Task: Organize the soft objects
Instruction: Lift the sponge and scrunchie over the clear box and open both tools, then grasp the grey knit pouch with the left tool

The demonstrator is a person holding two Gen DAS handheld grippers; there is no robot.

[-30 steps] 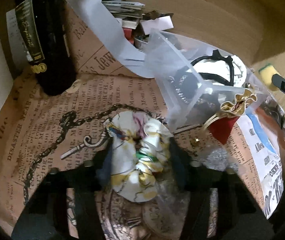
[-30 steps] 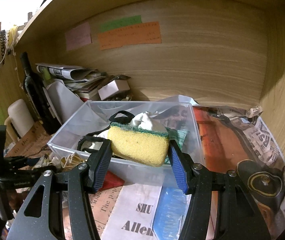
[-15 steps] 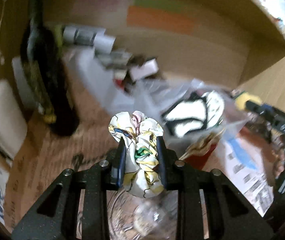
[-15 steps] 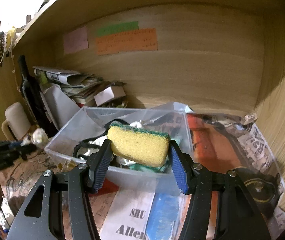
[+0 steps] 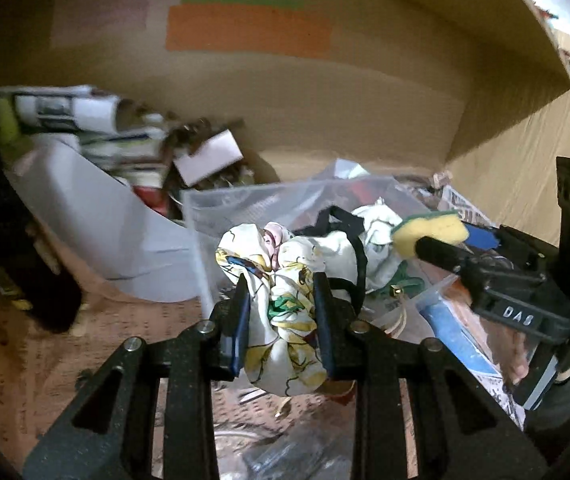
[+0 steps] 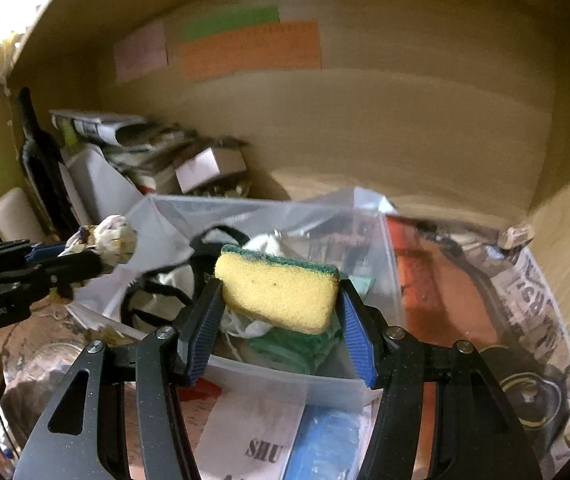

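My left gripper (image 5: pixel 283 300) is shut on a white patterned cloth scrunchie (image 5: pixel 281 312) and holds it in the air at the left side of the clear plastic bin (image 5: pixel 221 204). It also shows in the right wrist view (image 6: pixel 115 242). My right gripper (image 6: pixel 279 308) is shut on a yellow sponge with a green scrub side (image 6: pixel 279 290), held over the bin's front edge (image 6: pixel 285 384). The sponge also shows in the left wrist view (image 5: pixel 431 232). Inside the bin lie a white cloth with black straps (image 6: pixel 165 280) and a green cloth (image 6: pixel 297 348).
A dark bottle (image 6: pixel 41 164) and a white mug (image 6: pixel 17 212) stand at the left. Stacked papers and a small box (image 6: pixel 209 168) sit behind the bin. Newspaper sheets (image 6: pixel 525 300) cover the shelf floor. Wooden walls close in the back and right.
My left gripper has shut on the scrunchie, lifted it off the newspaper and carried it towards the bin. My right gripper has moved the sponge closer over the bin.
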